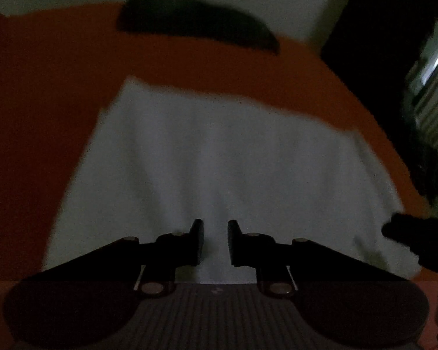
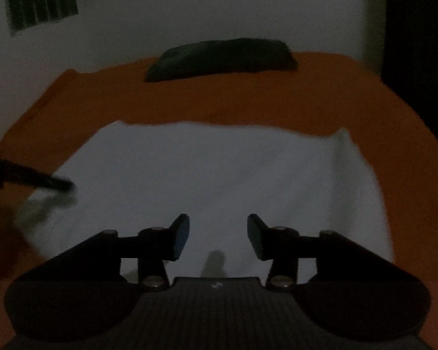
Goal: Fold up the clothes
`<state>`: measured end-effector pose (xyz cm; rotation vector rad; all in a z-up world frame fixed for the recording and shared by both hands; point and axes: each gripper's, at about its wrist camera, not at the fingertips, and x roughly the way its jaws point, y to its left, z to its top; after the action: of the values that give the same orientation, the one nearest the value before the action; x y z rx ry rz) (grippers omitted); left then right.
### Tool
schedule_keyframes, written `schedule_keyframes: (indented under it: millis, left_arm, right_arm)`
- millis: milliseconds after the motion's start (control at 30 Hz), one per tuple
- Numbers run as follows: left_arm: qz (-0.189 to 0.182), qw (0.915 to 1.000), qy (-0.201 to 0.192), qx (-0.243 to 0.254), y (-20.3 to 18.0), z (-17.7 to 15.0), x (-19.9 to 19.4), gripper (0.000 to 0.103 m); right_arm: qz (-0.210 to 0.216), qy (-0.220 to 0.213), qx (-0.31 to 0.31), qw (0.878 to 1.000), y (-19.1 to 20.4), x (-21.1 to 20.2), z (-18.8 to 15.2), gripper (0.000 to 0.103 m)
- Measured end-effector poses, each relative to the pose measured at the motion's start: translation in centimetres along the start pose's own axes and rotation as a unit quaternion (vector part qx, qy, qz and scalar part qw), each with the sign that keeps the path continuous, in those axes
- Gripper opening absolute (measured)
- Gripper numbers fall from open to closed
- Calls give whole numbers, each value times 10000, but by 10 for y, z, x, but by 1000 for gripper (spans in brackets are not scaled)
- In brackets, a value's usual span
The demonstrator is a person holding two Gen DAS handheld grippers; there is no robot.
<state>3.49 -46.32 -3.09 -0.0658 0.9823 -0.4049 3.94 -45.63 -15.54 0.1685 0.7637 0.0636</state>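
Observation:
A white garment (image 1: 213,157) lies spread flat on an orange bed sheet (image 1: 43,93); it also shows in the right wrist view (image 2: 207,175). My left gripper (image 1: 216,242) is open with a narrow gap, empty, low over the garment's near edge. My right gripper (image 2: 218,236) is open wider, empty, over the garment's near part. The other gripper shows as a dark blur at the right edge of the left wrist view (image 1: 408,233) and at the left edge of the right wrist view (image 2: 29,178).
A dark folded item or pillow (image 2: 222,58) lies at the far end of the bed, also in the left wrist view (image 1: 195,26). A white wall (image 2: 189,5) stands behind. A dark curtain (image 2: 41,0) hangs top left. Dark furniture (image 1: 394,14) stands right.

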Motion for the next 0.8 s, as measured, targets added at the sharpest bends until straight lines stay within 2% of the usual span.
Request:
schedule_keyframes:
  millis: [67, 167, 200, 267, 333, 367, 500, 600, 633, 800]
  left_arm:
    - [215, 9997, 1, 91, -3, -16, 7, 12]
    - [414, 9987, -1, 312, -6, -20, 9, 7]
    - [473, 9983, 33, 325, -4, -18, 7, 6]
    - [561, 9978, 100, 350, -4, -17, 2, 6]
    - [600, 9975, 120, 359, -6, -22, -7, 6]
    - [604, 9975, 134, 338, -5, -19, -1, 6]
    - [725, 9966, 121, 377, -8, -17, 1, 6]
    - [857, 9958, 143, 293, -12, -19, -8, 6]
    - [928, 9953, 152, 212, -14, -9, 7, 6]
    - [975, 9948, 250, 128, 2, -14, -3, 6]
  right_arm:
    - [-75, 138, 123, 9998, -1, 4, -19, 48]
    - [-479, 278, 272, 9981, -34, 15, -41, 43]
    - [-556, 223, 247, 9979, -45, 13, -48, 37]
    - [-917, 214, 387, 9948, -70, 4, -52, 37]
    - [-1222, 219, 727, 9896, -97, -7, -54, 27]
    - [-1225, 276, 749, 9893, -107, -9, -54, 18]
    - [-1157, 475, 547, 9906, -119, -14, -44, 17]
    - [-1247, 548, 606, 9888, -112, -31, -63, 20]
    - [-1267, 556, 646, 9883, -113, -31, -64, 20]
    - [-1286, 670, 582, 9877, -106, -18, -41, 21]
